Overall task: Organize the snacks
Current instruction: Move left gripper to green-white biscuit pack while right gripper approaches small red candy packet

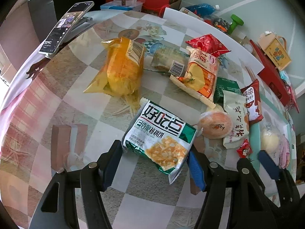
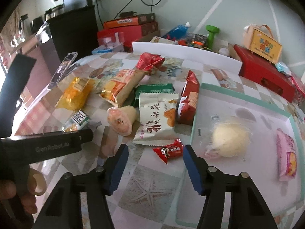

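So the left gripper [image 1: 155, 162] has its blue pads spread either side of the green-and-white biscuit pack [image 1: 162, 135]. They look snug against the crinkly edges, but I honestly can't tell if it's squeezing or just framing it. That pack lies flat on the worktop [image 1: 63, 114], just in front of the yellow bag [image 1: 120, 68]. I'd guess it's light, puffy with air and a bit slick, with crumbly stuff inside, so a gentle pinch across the middle or on a sealed end seam beats crushing it.

The right gripper [image 2: 155, 159] is wide apart and holding nothing, hovering over the little red candy [image 2: 168, 150], which sits just beside the near edge of the white snack packet [image 2: 156, 118] and close to the teal-rimmed mat [image 2: 192, 133]. The candy is tiny and its wrapper looks slippery, so I'd take it by the body, not the twisted ends.
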{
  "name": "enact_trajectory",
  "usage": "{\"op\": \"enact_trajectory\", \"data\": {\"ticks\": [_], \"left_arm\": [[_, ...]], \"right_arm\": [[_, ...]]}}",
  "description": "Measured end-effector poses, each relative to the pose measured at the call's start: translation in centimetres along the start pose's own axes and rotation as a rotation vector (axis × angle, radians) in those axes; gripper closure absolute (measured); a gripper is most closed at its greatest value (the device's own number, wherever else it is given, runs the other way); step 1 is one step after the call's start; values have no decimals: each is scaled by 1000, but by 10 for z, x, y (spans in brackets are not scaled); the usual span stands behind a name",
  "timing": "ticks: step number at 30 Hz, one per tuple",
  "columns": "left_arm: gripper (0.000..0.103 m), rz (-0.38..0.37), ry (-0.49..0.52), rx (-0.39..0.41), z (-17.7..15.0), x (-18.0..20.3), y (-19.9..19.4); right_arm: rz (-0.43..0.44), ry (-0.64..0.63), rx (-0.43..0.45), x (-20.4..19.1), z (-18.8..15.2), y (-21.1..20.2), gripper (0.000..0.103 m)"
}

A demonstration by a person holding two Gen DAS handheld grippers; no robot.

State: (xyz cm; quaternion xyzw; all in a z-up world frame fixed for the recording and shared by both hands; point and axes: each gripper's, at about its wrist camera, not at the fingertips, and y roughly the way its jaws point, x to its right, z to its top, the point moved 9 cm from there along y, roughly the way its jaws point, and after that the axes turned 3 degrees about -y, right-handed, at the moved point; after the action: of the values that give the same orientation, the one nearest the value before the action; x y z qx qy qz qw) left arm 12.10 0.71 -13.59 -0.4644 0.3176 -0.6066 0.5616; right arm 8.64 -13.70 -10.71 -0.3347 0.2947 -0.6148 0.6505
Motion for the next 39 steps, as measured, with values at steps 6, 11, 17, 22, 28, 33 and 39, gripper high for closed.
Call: {"op": "enact_trajectory", "data": {"ticks": [6, 11, 17, 22, 28, 33, 39], "left_arm": [[36, -12, -3, 7, 0, 0, -1], [35, -6, 7, 19, 0, 0, -2], [35, -9, 9, 33, -1, 0, -4], [35, -2, 14, 40, -2, 0, -5], [35, 1, 15, 41, -1, 0, -4], [35, 4, 16, 41, -1, 0, -5], [35, 5, 16, 40, -1, 0, -5]], "right_arm": [[-13, -16, -13, 1, 0, 12, 50], [-36, -49, -11, 0, 3, 17, 50], [-32, -88, -33, -9, 0, 23, 50], [-25, -101, -30, -12, -2, 22, 50], [56, -92, -28, -27, -3, 19, 50], [122, -91, -27, -40, -5, 16, 50], [132, -69, -21, -38, -4, 12, 53]]}}
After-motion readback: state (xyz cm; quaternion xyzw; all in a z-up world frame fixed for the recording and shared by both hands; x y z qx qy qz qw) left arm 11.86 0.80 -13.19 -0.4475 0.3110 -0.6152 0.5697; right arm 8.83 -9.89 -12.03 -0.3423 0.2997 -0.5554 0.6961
